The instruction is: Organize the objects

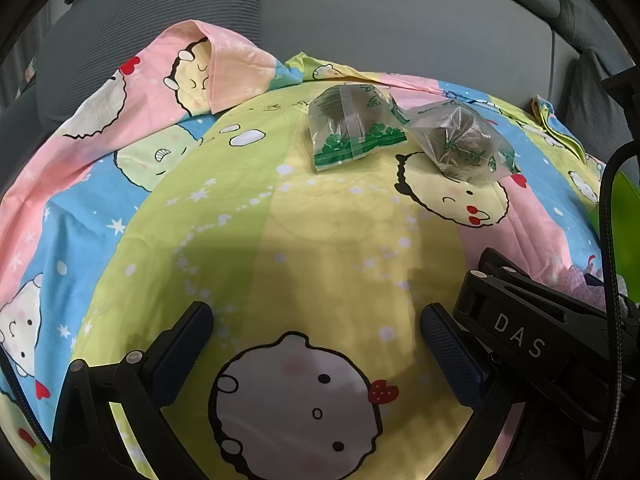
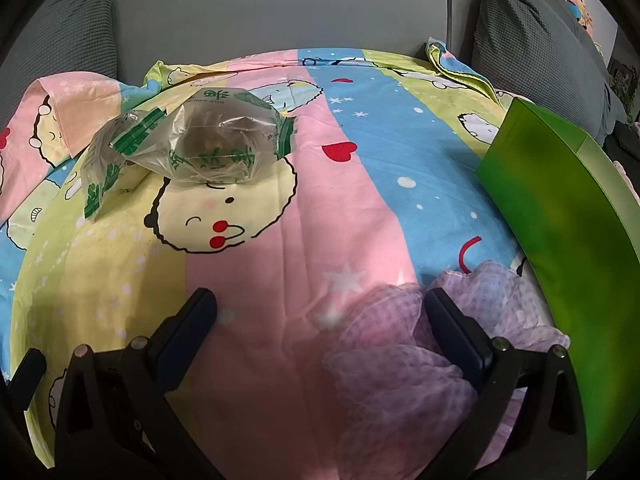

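— Packets first: where do they sit?

— Two clear plastic packets with green print lie on the cartoon-print sheet [image 1: 248, 216], toward its far side, touching each other. The flatter packet [image 1: 352, 128] is on the left; the puffed packet [image 1: 460, 146] leans against its right edge.

— What is inside them?

— Each holds a dark, rounded lump. The wrapping glares, so it may be dried leaf or a pressed ball; I cannot tell which.

— And the grippers?

— The left gripper [image 1: 316, 344] hovers over the sheet with its jaws spread wide and nothing between them. The right gripper [image 2: 320, 332] is likewise spread apart, gripping nothing, though a crumpled lilac mesh bag [image 2: 384, 344] lies on the sheet partly between its fingers and around the right one.

— Any other container?

— A green box [image 2: 560, 216] stands at the right edge of the sheet, just beyond the mesh bag; its contents are hidden. Grey sofa cushions [image 2: 532, 28] rise behind everything.
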Tool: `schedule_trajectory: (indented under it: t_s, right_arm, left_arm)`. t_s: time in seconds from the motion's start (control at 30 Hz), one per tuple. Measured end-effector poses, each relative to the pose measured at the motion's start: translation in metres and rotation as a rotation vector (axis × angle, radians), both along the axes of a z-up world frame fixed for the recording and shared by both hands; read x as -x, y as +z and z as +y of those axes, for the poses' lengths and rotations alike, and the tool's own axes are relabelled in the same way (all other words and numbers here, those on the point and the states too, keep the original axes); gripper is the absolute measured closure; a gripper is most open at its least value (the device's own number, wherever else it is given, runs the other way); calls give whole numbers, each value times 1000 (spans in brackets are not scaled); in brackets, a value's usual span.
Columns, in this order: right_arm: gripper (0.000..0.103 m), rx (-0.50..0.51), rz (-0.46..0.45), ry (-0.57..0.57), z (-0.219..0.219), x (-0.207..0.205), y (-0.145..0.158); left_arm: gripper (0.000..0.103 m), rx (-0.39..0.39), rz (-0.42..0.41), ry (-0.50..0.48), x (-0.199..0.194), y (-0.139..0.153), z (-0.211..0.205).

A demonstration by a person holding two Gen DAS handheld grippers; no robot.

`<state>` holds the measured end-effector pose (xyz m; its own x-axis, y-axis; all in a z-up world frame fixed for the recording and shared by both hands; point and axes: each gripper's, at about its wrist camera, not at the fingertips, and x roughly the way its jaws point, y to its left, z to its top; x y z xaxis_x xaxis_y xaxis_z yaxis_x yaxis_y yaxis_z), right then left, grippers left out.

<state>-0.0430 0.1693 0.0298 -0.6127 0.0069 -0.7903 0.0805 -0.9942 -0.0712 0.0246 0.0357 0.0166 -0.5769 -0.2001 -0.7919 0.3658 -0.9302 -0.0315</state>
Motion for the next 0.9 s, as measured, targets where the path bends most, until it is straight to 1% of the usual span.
schedule_trajectory:
  t_s: [0.9]
  right_arm:
    - [0,1,1,-1,1,-1,-2]
  left_arm:
    - [0,0,0,0,-1,0,1]
